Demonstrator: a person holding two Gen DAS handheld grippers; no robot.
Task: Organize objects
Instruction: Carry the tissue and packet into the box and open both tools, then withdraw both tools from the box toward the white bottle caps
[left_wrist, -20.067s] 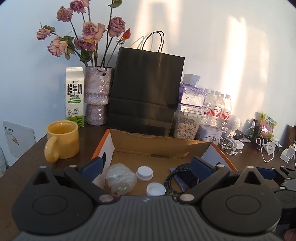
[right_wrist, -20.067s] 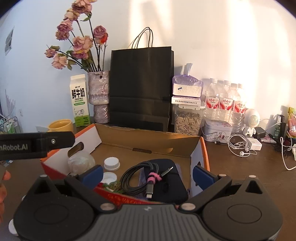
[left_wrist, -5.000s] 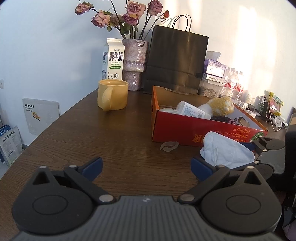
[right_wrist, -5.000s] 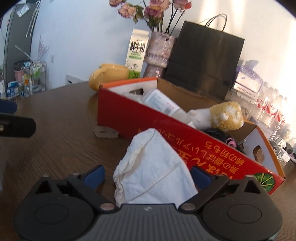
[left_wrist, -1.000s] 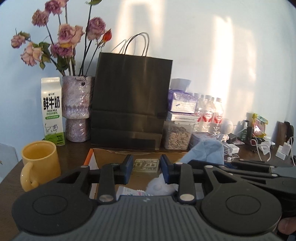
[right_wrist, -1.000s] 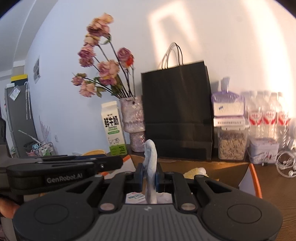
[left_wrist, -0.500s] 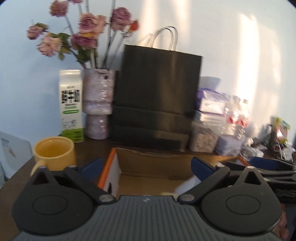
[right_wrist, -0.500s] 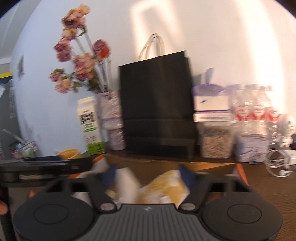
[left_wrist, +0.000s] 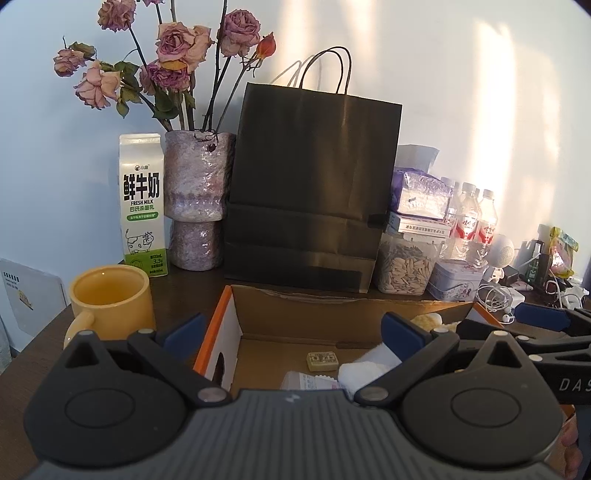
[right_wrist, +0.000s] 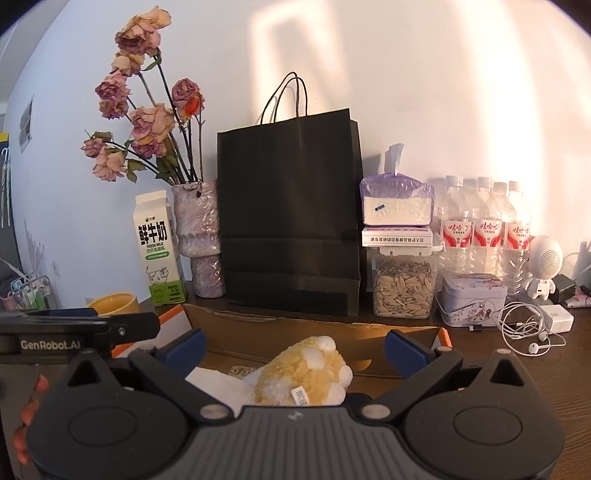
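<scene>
An open cardboard box (left_wrist: 295, 306) with orange edges sits in front of me on the dark wooden table. In it lie a small olive packet (left_wrist: 322, 360), a white cloth (left_wrist: 364, 371), a labelled bottle (left_wrist: 310, 380) and a yellow plush toy (right_wrist: 306, 373). The white cloth also shows in the right wrist view (right_wrist: 218, 384), left of the plush toy. My left gripper (left_wrist: 293, 332) is open and empty over the box's near left part. My right gripper (right_wrist: 293, 343) is open and empty over the plush toy and the cloth.
A yellow mug (left_wrist: 110, 299) stands left of the box. Behind it stand a milk carton (left_wrist: 142, 206), a vase of dried roses (left_wrist: 197, 199), a black paper bag (left_wrist: 310, 192), a seed jar (right_wrist: 402, 288), a tin (right_wrist: 472, 301), water bottles (right_wrist: 484, 229) and earphones (right_wrist: 524, 332).
One second ago my right gripper was shut on the white cloth above the box and my left jaws were nearly shut. Now both are open and the cloth lies in the box.
</scene>
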